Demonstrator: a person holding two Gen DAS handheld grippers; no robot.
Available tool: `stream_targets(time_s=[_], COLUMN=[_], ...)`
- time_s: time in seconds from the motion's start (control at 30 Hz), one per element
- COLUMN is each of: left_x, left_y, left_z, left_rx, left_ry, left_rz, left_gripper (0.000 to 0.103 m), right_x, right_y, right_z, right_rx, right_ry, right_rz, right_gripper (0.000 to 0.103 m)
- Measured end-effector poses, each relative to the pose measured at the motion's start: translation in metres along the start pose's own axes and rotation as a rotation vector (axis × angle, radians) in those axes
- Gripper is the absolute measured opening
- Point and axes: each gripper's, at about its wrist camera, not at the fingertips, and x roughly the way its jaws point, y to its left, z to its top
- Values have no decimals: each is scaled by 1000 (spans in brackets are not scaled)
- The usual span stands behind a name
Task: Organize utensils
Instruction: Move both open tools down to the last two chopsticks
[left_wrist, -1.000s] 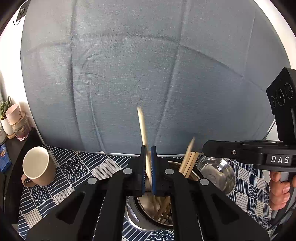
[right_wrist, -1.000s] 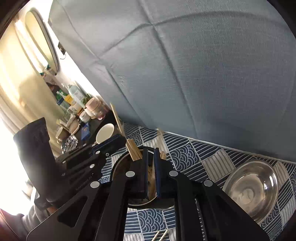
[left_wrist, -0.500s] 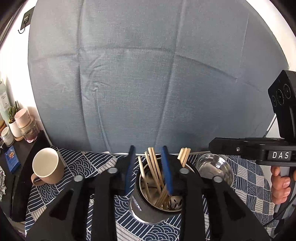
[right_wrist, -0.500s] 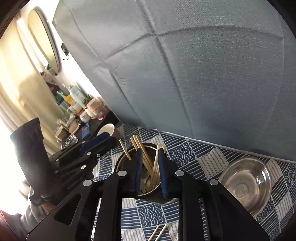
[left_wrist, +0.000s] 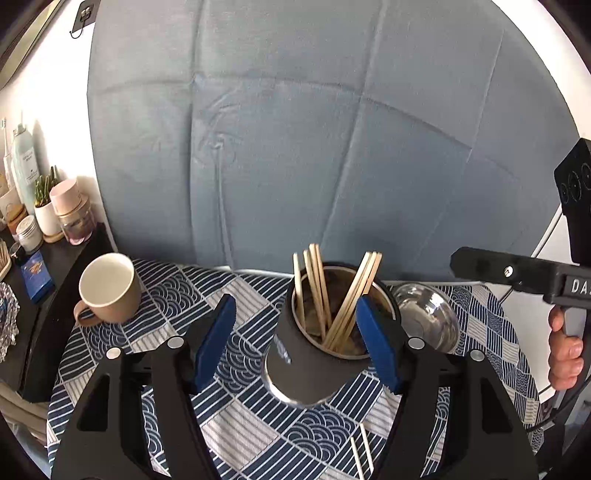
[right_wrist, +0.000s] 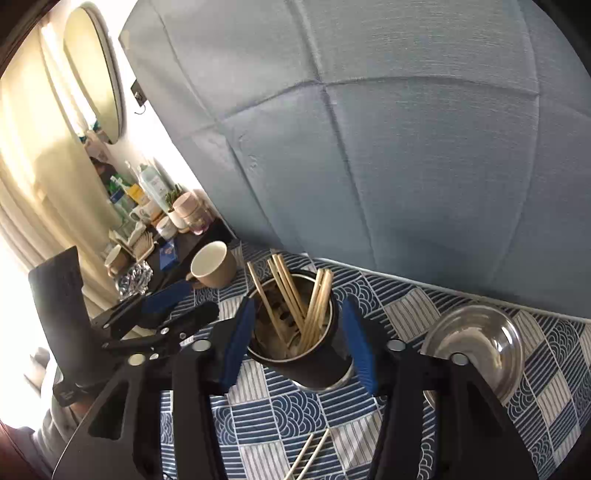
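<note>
Lying nearest, just in front of the dark holder (left_wrist: 314, 354), two loose chopsticks (left_wrist: 360, 456) wait on the patterned counter (left_wrist: 236, 428), likely next for collection. The left claw (left_wrist: 295, 347) and right claw (right_wrist: 297, 343) both hang spread wide and empty, straddling the holder, whereas a second ago each was pinched on a chopstick; those now lean inside among the chopsticks in the holder (left_wrist: 332, 295). Beyond the holder sit a beige mug (left_wrist: 109, 288) and steel bowl (left_wrist: 428, 317).
</note>
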Motion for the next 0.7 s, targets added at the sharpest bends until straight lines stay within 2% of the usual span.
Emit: stream_targets(time_s=[0.03,0.1,0.17,0.3,0.47,0.7], left_x=[-1,-3,-4,-3,1,16], left_y=[1,2,4,5,1,-17], left_z=[-4,-11,-20,-37,-63,-109], left_rx=[4,3,-4,-1,16,48], left_ry=[7,20,44,86,146,266], left_rz=[9,13,22,31,53,48], left_gripper=[74,75,87,90,94,95], right_x=[-1,-2,-3,0,10,37], right_y=[0,-1,-3,-5,-11,-27], right_z=[-2,-5,-10,-22,-41,-76], right_rx=[0,2,11,6,16,41], right_ry=[1,5,16,37,91,215], right_rz=[-8,-33,-42,-74,-106,-161], right_gripper=[57,62,67,72,84,85])
